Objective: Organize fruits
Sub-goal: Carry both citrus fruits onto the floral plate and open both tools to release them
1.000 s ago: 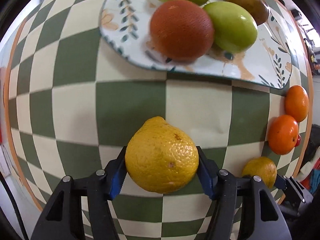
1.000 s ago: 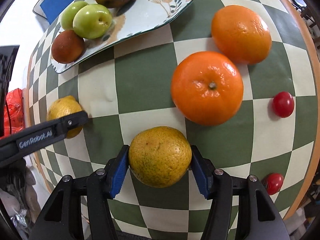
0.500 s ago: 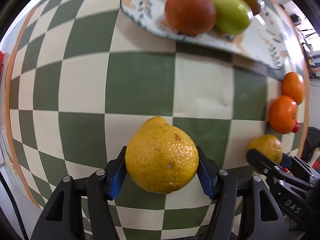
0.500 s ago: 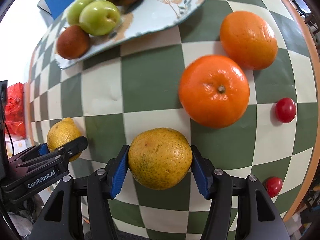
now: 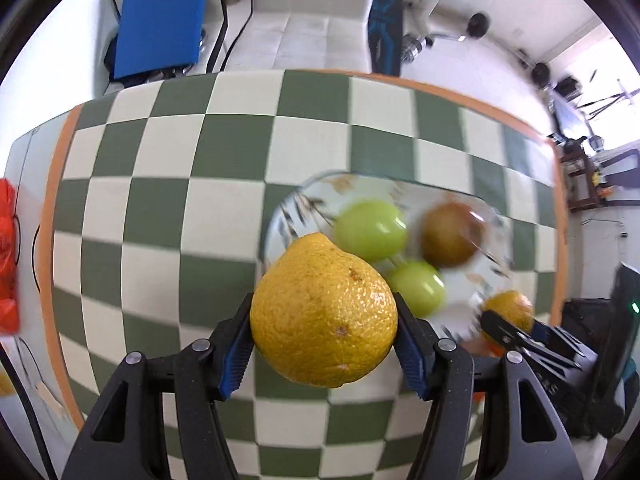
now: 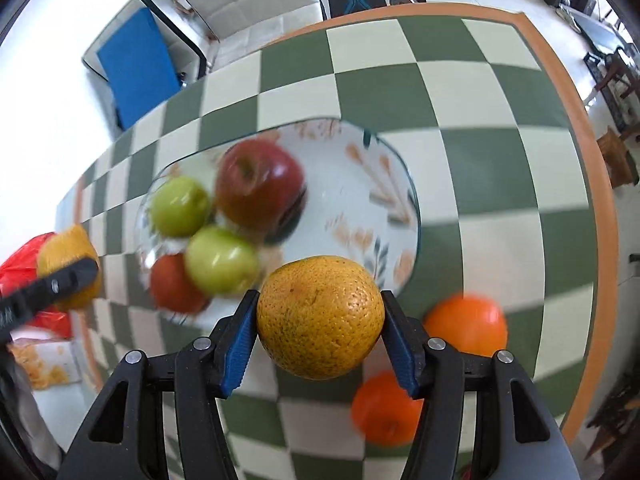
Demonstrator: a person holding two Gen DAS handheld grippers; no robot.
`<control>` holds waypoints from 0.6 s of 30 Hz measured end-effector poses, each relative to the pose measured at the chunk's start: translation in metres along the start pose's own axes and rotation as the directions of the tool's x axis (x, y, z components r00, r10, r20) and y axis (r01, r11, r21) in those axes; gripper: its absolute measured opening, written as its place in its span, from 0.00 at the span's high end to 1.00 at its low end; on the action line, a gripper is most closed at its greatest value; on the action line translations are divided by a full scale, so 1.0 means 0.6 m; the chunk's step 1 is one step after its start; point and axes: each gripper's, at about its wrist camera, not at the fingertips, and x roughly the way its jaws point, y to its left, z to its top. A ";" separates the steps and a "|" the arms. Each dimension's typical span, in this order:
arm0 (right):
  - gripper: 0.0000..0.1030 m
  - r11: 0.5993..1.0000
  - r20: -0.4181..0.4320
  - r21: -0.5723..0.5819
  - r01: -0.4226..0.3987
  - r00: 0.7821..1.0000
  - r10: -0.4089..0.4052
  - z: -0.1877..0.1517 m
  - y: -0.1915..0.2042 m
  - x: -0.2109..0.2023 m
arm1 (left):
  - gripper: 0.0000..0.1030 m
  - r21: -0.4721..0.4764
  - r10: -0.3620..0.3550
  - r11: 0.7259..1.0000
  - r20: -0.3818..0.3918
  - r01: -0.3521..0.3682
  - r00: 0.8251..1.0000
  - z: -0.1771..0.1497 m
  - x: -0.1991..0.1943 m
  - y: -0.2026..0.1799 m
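My left gripper is shut on a yellow lemon-shaped citrus, held above the checked table. My right gripper is shut on a yellow-green orange, lifted near the front edge of the patterned plate. On the plate lie two green apples, a red apple and a reddish-brown fruit. Two bright oranges rest on the table to the right of my right gripper. In the left wrist view the plate is blurred, and the right gripper with its orange shows at the right.
The green and cream checked tablecloth has an orange border. A white chair and a blue board stand beyond the far edge. A red bag lies at the left. Gym gear lies on the floor behind.
Both grippers have risen and tilted up with their fruit, so the plate now sits farther below and the room is in view. The small red tomatoes have left the right wrist view.
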 end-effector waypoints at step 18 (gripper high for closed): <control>0.24 0.999 -0.071 -0.031 0.037 0.997 -0.039 0.044 -0.017 0.059 | 0.18 -0.050 0.063 0.996 -0.134 -0.071 0.989 0.052 0.100 0.031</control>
